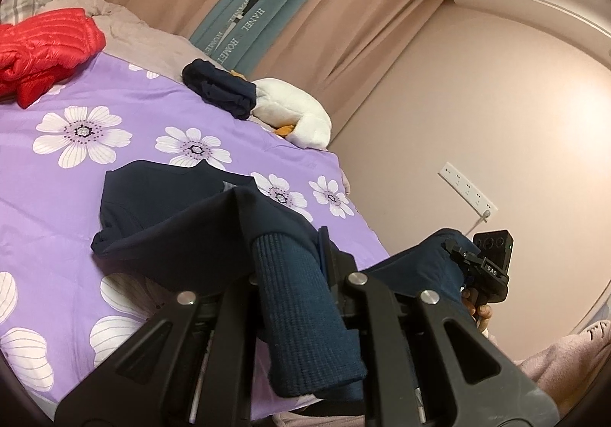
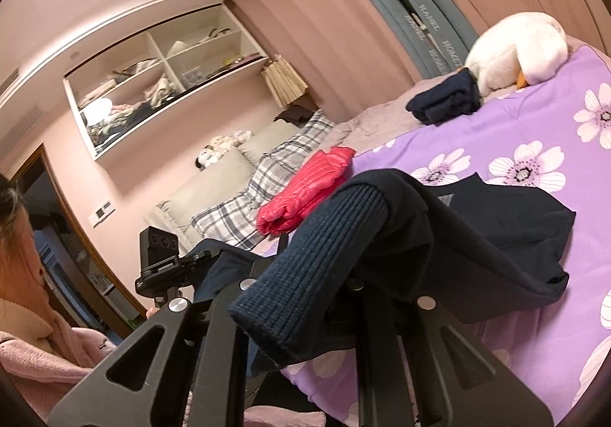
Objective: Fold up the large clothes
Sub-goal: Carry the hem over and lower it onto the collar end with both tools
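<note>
On the left of the left view, a red jacket [image 1: 46, 49] lies on the purple flower blanket [image 1: 57, 198]. Near it sits a small dark pile of clothes [image 1: 217, 91], touching a white toy duck [image 1: 294, 114].

In the middle is the big dark blue sweater [image 1: 160, 205]. Its top part lies flat on the blanket. Its bottom end is lifted up off the bed. The left claw [image 1: 294, 297] is pinched tight on the ribbed edge, which hangs over the claw. To the right, the right claw [image 2: 305, 274] is pinched on the other ribbed corner the same way.

I think the next move is to carry the bottom up over the top. The cloth could slip out if one claw pulls harder. The fold could land crooked if the two claws do not go evenly. The flat part may also drag and bunch up.
</note>
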A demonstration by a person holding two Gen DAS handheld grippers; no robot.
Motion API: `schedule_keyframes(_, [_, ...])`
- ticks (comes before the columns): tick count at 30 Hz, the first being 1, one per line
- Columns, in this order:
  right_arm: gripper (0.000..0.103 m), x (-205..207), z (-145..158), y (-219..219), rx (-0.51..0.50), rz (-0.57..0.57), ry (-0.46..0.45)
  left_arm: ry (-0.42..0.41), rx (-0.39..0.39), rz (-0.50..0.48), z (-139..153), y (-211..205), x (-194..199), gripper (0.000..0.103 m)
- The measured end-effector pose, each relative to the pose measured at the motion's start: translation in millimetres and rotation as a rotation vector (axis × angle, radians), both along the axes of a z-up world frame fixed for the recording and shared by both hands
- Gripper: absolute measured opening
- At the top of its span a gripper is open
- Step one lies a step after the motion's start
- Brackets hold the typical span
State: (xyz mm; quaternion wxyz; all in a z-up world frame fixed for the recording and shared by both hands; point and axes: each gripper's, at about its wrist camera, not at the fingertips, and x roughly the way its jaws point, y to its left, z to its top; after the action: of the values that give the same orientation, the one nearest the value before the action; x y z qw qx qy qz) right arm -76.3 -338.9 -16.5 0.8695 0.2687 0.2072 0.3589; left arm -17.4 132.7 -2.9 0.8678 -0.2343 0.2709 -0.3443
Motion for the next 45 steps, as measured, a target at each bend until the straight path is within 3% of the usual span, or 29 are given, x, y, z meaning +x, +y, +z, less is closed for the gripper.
schedule_keyframes(17, [0.013, 43, -27, -14, 0.011, -0.182, 0.095, 0.025, -0.010, 0.078, -14, 8, 44, 0.010])
schedule_keyframes(23, [0.013, 58, -36, -17, 0.003, -0.199, 0.114, 0.038, -0.002, 0.078, -18, 4, 66, 0.010])
schedule_keyframes(38, [0.013, 140, -60, -45, 0.004, -0.317, 0.188, 0.116, 0.055, 0.160, -35, -13, 172, 0.010])
schedule_keyframes(45, [0.013, 179, -93, -55, -0.013, -0.371, 0.278, 0.221, 0.092, 0.187, -77, -17, 219, 0.010])
